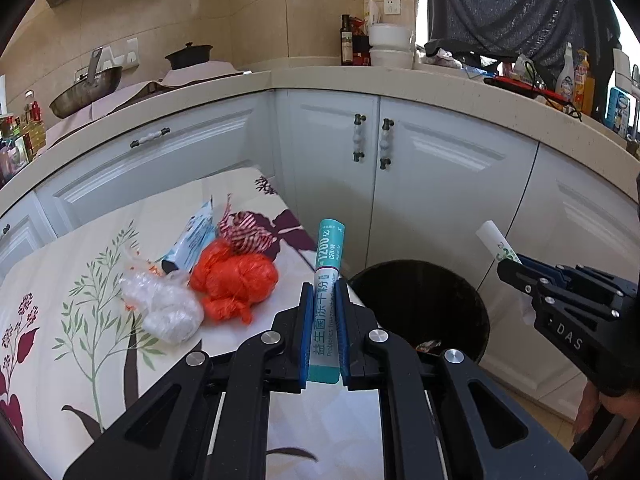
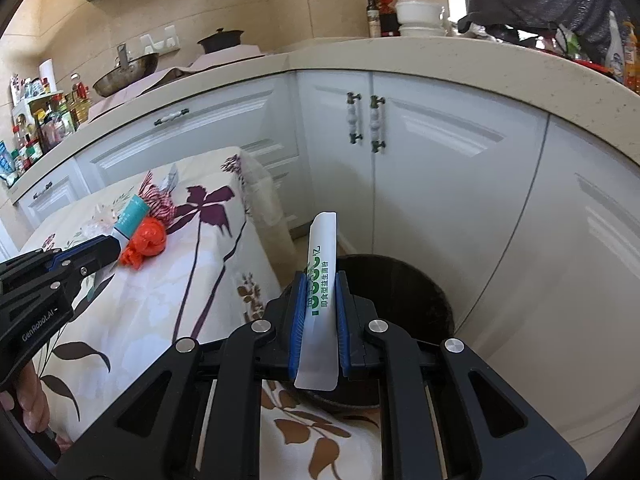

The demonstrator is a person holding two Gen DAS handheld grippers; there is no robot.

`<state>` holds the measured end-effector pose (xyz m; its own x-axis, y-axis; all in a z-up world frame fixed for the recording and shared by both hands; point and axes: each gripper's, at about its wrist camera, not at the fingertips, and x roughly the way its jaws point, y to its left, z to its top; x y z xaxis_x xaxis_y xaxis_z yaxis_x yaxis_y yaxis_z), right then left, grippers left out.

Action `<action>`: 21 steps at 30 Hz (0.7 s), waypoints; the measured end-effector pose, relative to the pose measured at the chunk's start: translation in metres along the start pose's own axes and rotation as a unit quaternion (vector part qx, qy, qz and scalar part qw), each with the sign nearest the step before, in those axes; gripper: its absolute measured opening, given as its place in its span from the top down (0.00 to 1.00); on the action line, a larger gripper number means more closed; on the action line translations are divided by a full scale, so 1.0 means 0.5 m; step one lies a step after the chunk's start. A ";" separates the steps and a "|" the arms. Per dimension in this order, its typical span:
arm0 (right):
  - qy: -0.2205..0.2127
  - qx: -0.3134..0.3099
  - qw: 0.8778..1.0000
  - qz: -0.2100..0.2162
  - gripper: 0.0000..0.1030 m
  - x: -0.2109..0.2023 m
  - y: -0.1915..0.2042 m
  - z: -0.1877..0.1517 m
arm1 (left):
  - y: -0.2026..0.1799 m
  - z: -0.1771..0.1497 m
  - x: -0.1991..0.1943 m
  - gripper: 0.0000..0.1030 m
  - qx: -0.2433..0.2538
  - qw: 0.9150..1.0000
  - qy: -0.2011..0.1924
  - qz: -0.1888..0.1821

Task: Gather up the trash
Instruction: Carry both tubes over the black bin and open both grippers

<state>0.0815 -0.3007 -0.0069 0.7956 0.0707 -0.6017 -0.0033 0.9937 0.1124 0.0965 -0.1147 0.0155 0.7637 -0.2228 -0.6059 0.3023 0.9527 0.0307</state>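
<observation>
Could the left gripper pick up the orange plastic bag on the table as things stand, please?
Probably not yet: the left gripper is shut on a teal sachet, though nothing blocks the orange bag.

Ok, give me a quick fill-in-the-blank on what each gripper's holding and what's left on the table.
1. The left gripper holds a ____ and white sachet.
2. The right gripper holds a white sachet printed in ____.
3. The bin beside the table is ____.
4. The crumpled bag beside the clear one is ____.

Missing: teal; green; black; orange

A home kitchen: wok (image 1: 86,90), countertop (image 1: 460,92), white cabinets (image 1: 440,184).
</observation>
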 end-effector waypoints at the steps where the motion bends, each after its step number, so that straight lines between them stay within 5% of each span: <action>1: -0.002 0.001 1.000 -0.002 0.86 -0.001 -0.003 0.001 | -0.004 0.004 0.002 0.89 0.000 1.000 -0.001 0.000; 21: -0.027 0.016 0.999 -0.033 0.86 -0.003 -0.068 0.009 | -0.079 0.037 0.045 0.89 0.009 1.000 -0.013 0.007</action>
<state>0.0833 -0.3350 -0.0061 0.8246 -0.0008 -0.5657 0.0696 0.9925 0.1000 0.1121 -0.1611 0.0155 0.7821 -0.2158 -0.5846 0.3019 0.9519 0.0526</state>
